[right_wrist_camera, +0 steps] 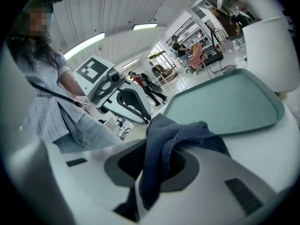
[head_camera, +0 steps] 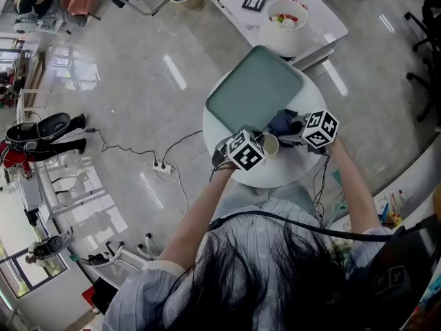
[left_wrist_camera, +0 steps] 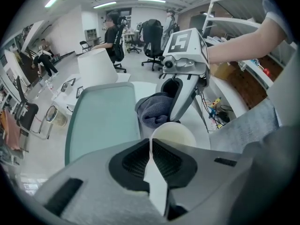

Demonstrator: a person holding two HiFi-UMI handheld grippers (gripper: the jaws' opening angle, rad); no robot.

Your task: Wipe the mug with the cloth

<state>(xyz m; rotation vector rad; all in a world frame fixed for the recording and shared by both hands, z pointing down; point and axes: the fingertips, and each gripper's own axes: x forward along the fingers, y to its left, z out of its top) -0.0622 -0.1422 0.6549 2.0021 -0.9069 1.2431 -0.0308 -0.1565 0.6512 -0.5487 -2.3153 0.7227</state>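
Observation:
A cream mug (head_camera: 270, 144) stands on the round white table (head_camera: 275, 174), just in front of the teal tray (head_camera: 255, 88). My left gripper (head_camera: 260, 147) holds it from the left. In the left gripper view the jaws are shut on a thin white part of the mug (left_wrist_camera: 172, 134), which looks like its handle. A dark blue cloth (head_camera: 284, 123) hangs bunched from my right gripper (head_camera: 295, 136) and sits against the mug's far side. In the right gripper view the cloth (right_wrist_camera: 171, 139) is pinched between the shut jaws and hides the mug.
The teal tray (left_wrist_camera: 101, 121) fills the far half of the table. A white tub (head_camera: 286, 26) with small coloured items stands on a white table beyond. A power strip (head_camera: 164, 166) and cables lie on the floor to the left.

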